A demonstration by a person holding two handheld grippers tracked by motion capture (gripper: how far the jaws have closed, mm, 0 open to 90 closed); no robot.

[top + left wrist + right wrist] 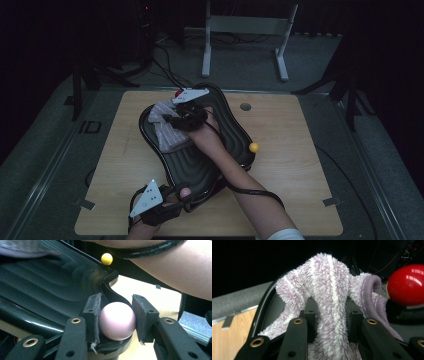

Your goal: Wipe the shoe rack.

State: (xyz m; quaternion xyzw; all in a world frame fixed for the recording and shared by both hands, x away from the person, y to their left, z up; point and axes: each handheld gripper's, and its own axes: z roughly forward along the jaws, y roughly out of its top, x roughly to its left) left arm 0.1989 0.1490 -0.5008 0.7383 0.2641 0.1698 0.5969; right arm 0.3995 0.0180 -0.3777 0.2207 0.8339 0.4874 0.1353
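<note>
At a wooden table [280,190], the left gripper [117,321] clamps a pink ball [117,320] at the near corner of a black ribbed tray [197,165], while the right gripper [329,320] pinches a fluffy lilac cloth [324,282] at the tray's far left end, near a red ball [407,285].

You're working in a lab-style recording space — dark all round, with only the wooden table [280,165] lit. At twelve o'clock beyond it stands a white metal frame [247,30] on grey carpet [240,67], with cables [165,67] trailing at eleven — tape marks [332,201] sit at the table's near corners.
</note>
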